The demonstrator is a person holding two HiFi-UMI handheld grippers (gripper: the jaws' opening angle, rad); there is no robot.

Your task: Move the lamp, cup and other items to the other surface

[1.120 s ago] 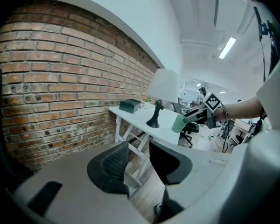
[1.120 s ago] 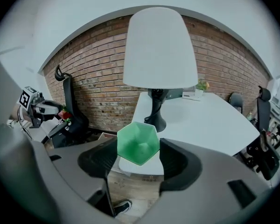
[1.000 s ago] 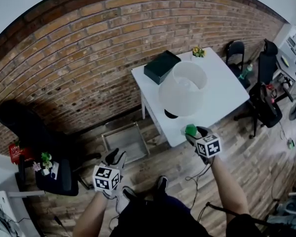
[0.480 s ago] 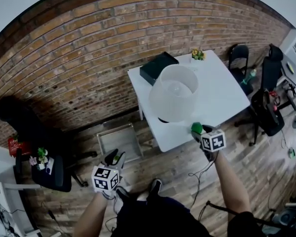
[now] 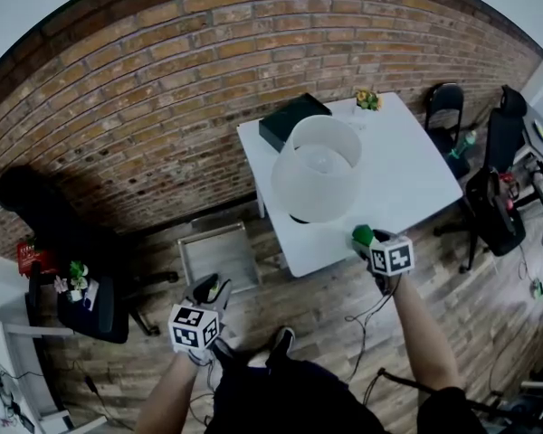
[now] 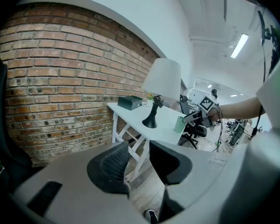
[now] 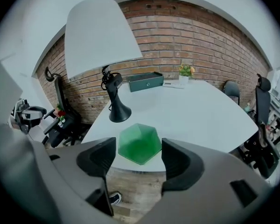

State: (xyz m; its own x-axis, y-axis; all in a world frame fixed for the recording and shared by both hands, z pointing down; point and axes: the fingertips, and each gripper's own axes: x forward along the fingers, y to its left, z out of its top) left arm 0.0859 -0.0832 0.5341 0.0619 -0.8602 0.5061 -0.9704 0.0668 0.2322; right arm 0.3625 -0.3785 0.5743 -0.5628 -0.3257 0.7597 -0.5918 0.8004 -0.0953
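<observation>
Right gripper just loosened its jaws either side of the cup on the table, left gripper hung unclenched and empty

Left gripper large in the foreground, dark ribbed pads apart, only floor and a shoe tip between. Beyond, beside a brick wall, a white table bearing a dark box, a black-based lamp with white shade, and a green cup near the edge. Right gripper at the cup, contact unclear.
</observation>
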